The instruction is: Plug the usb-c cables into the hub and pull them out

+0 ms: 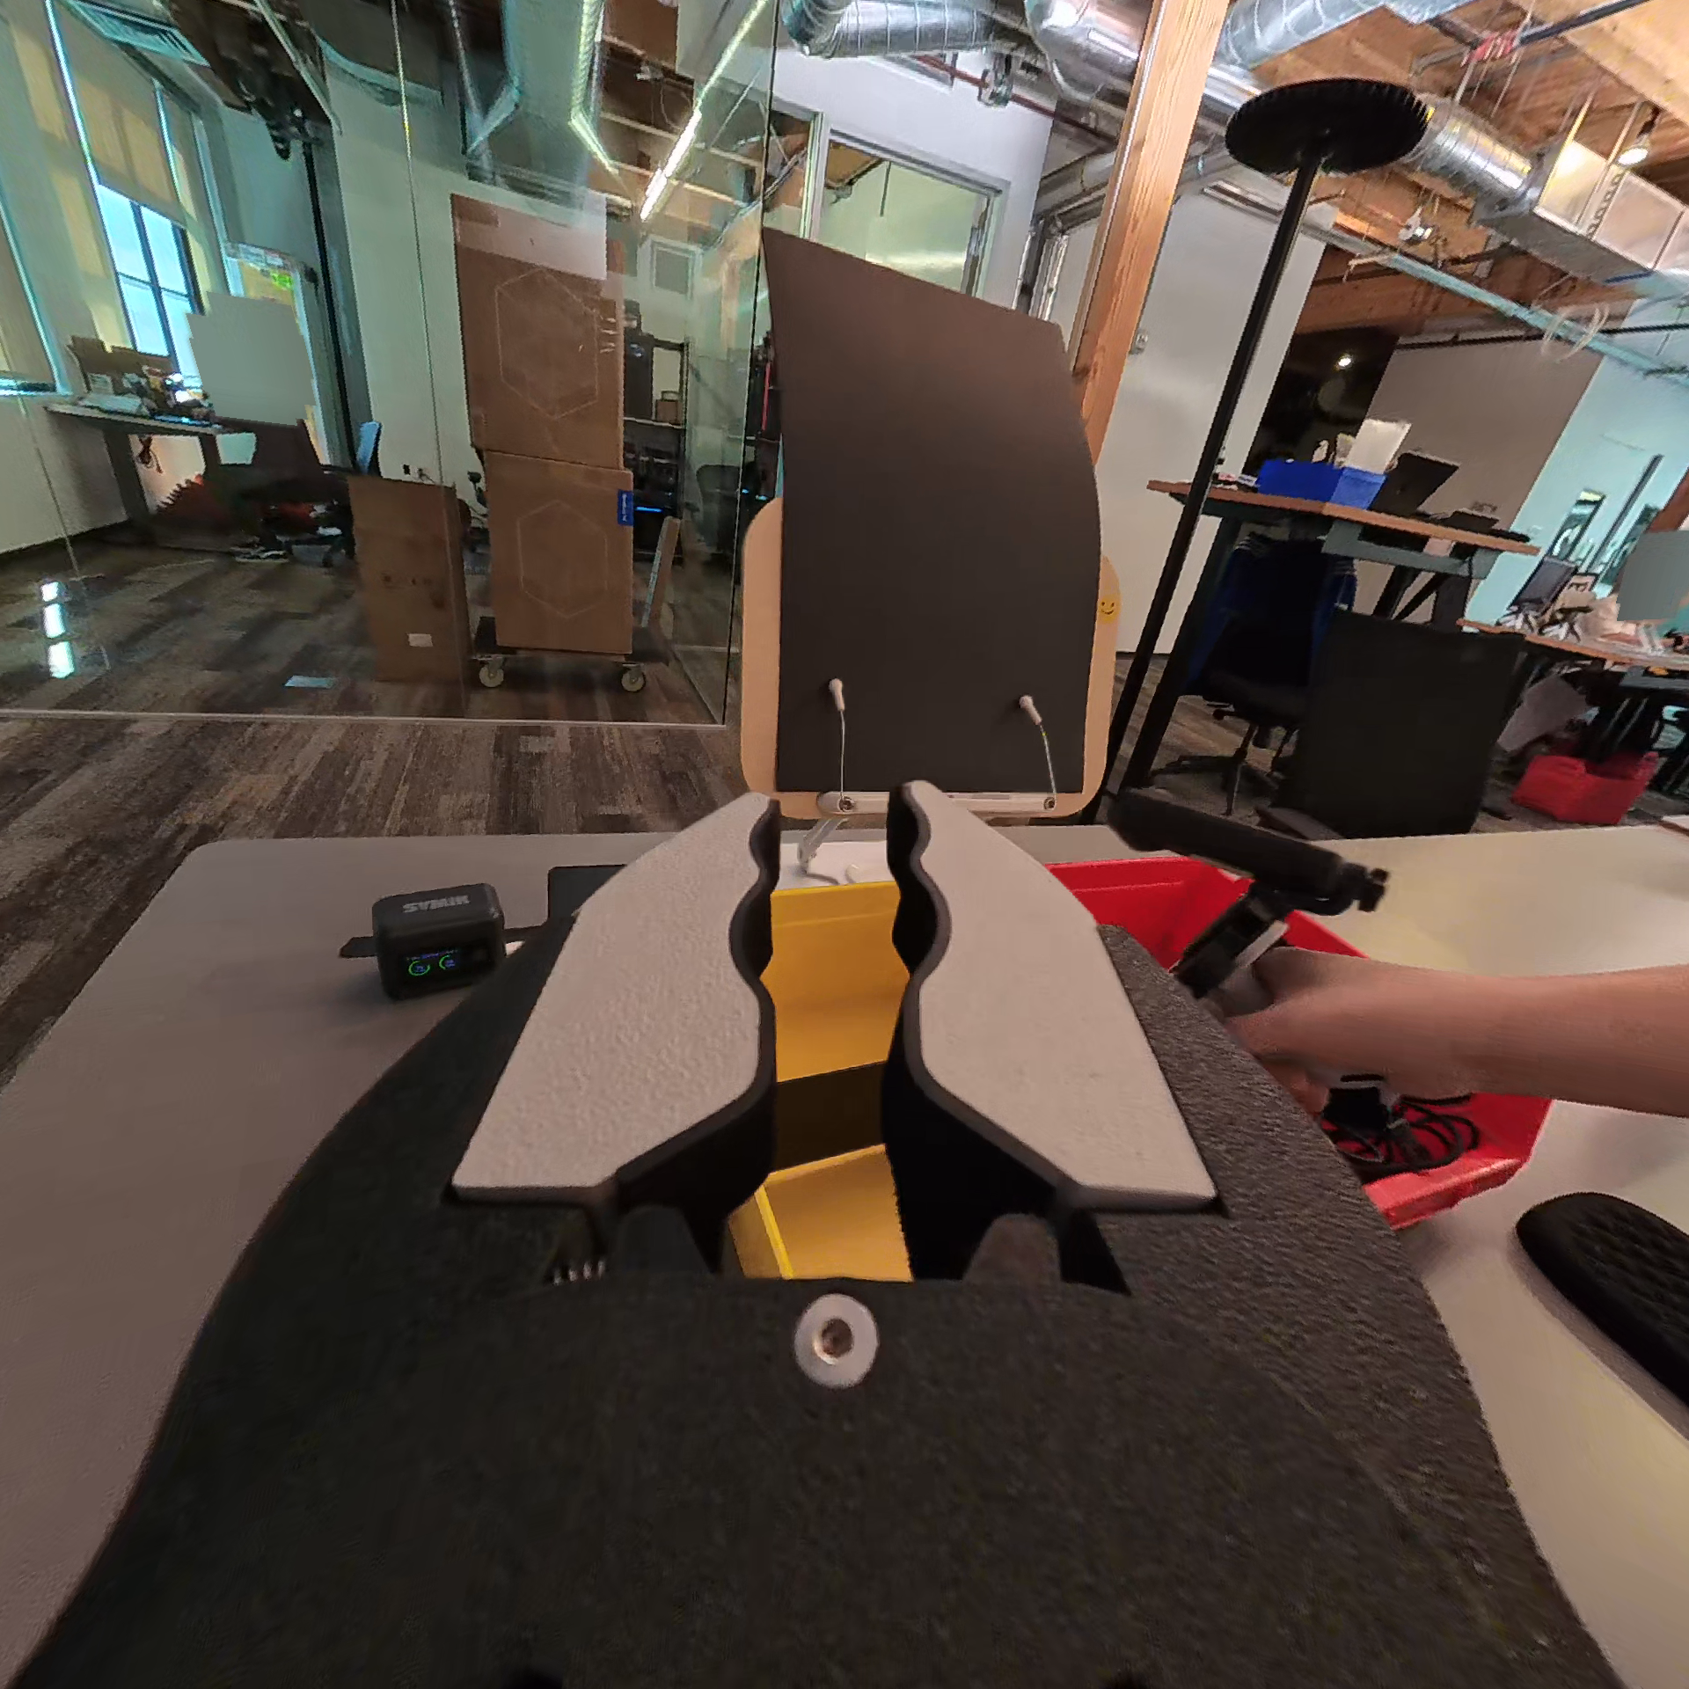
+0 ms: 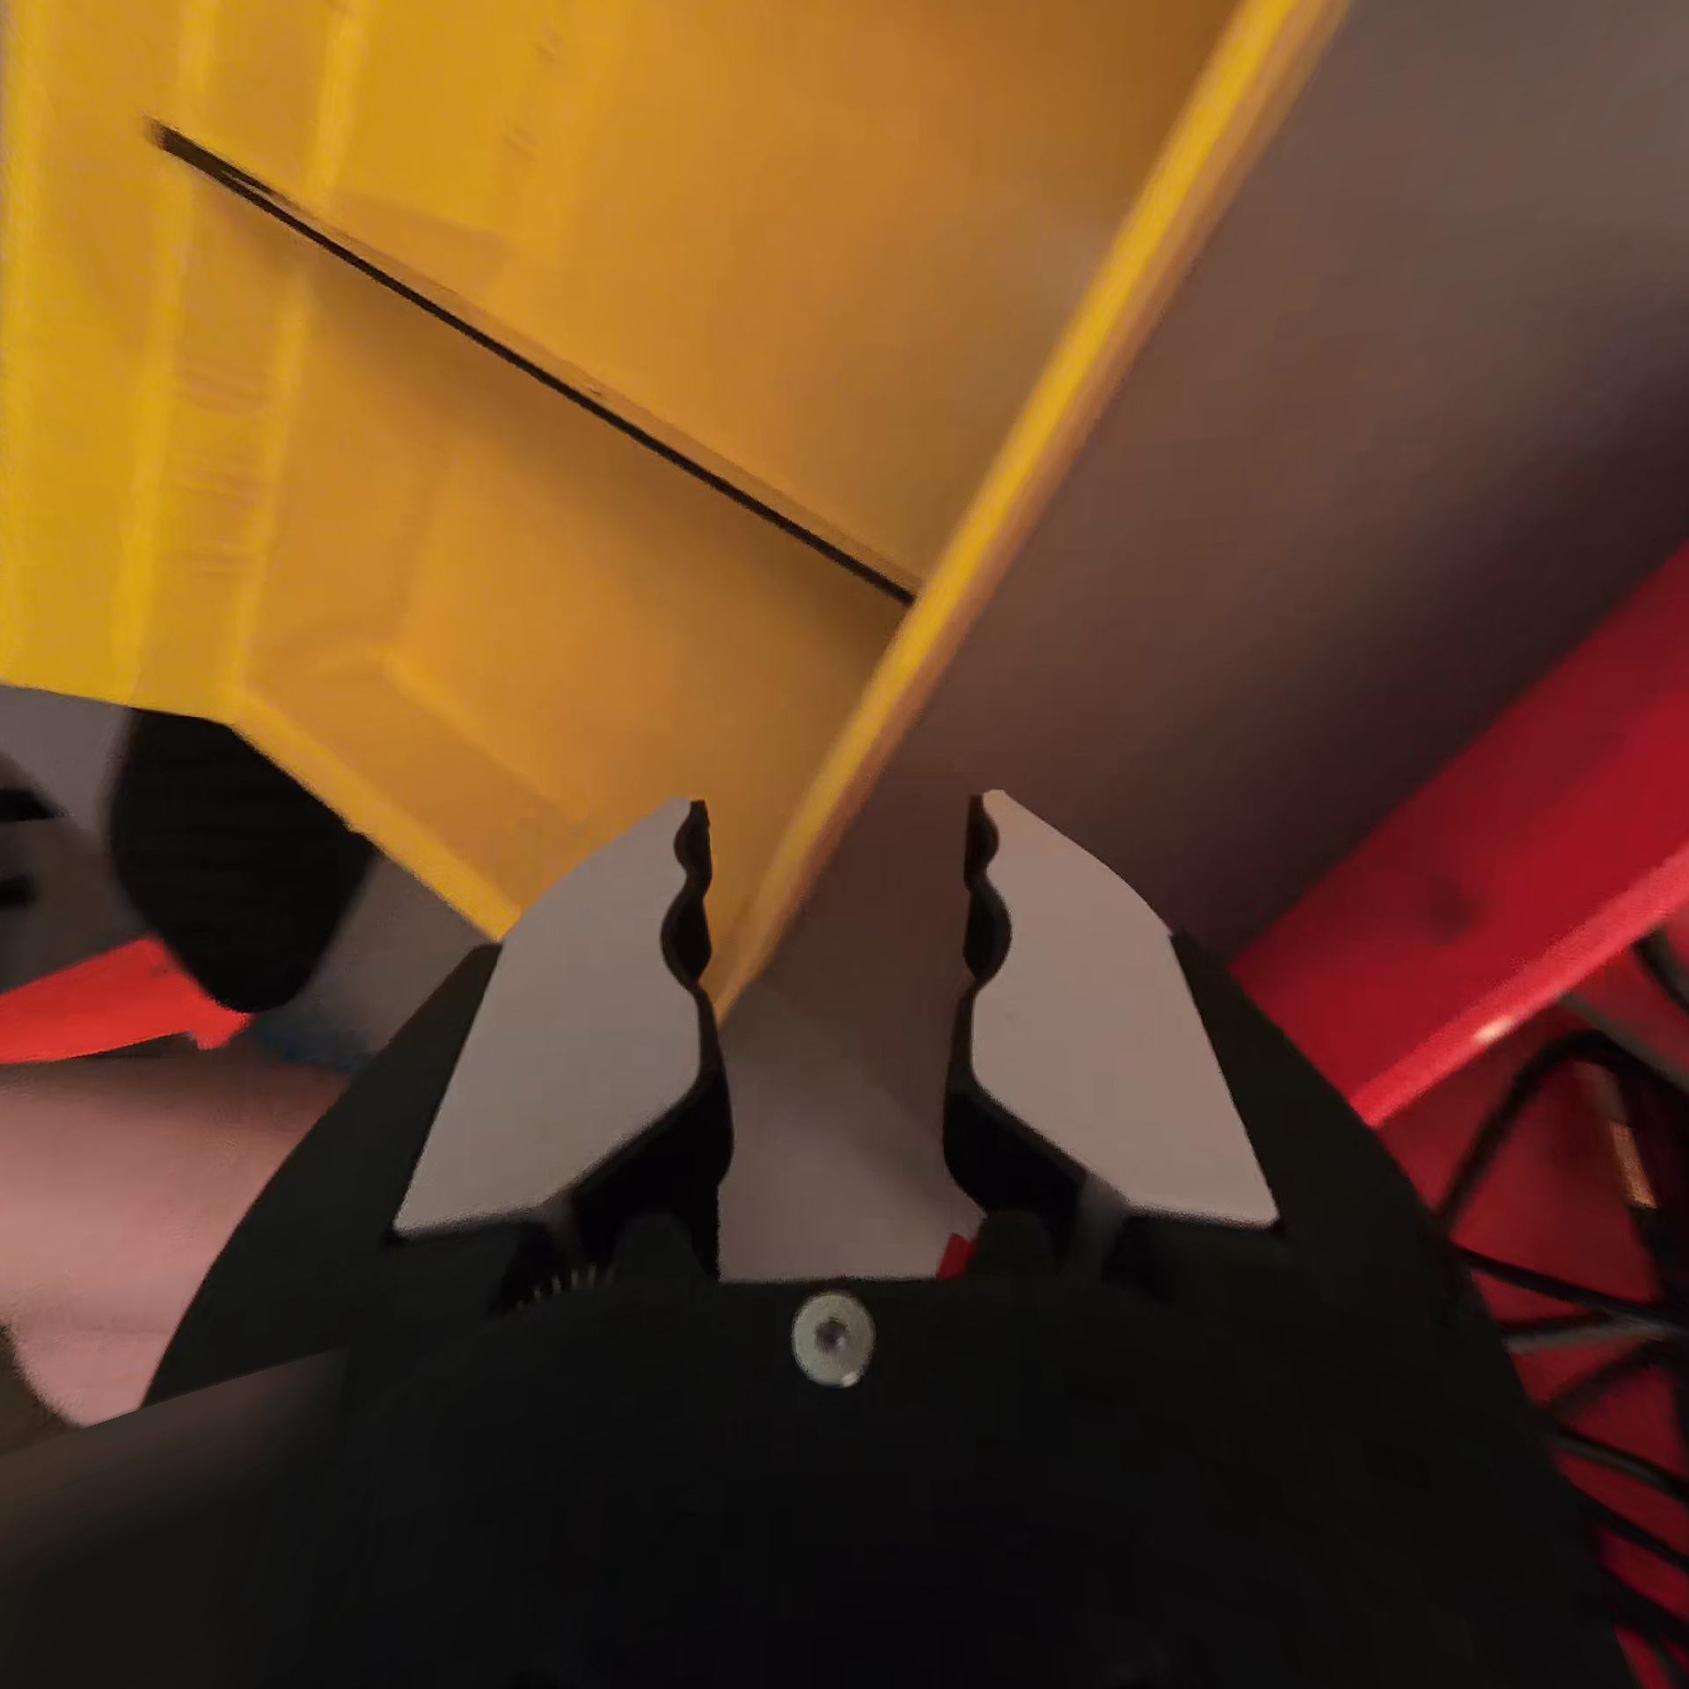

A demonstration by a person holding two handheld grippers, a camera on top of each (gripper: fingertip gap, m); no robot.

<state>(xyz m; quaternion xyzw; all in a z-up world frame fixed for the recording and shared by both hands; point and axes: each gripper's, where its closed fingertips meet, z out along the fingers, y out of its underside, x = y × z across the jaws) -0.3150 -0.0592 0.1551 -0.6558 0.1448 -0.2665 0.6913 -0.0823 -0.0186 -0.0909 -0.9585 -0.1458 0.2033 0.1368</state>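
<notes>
Here, thin black cables (image 2: 1572,1325) are seen coiled in a glossy red bin (image 2: 1499,841); no hub can be made out. Beside it, a yellow bin (image 2: 567,512) is split by a thin dark divider (image 2: 530,366). Right gripper (image 2: 836,813): grey wavy-edged fingers parted, nothing held. Left gripper (image 1: 833,809): narrowly parted, empty, above the grey table (image 1: 228,1051).

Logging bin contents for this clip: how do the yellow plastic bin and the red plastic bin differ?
The yellow plastic bin has a thin dark divider across its inside and shows no contents; the red plastic bin holds tangled black cables. The yellow one lies directly ahead of the left claw, while the red one sits to its right, where a hand reaches in. Both are open-topped and rest on the grey table.
</notes>
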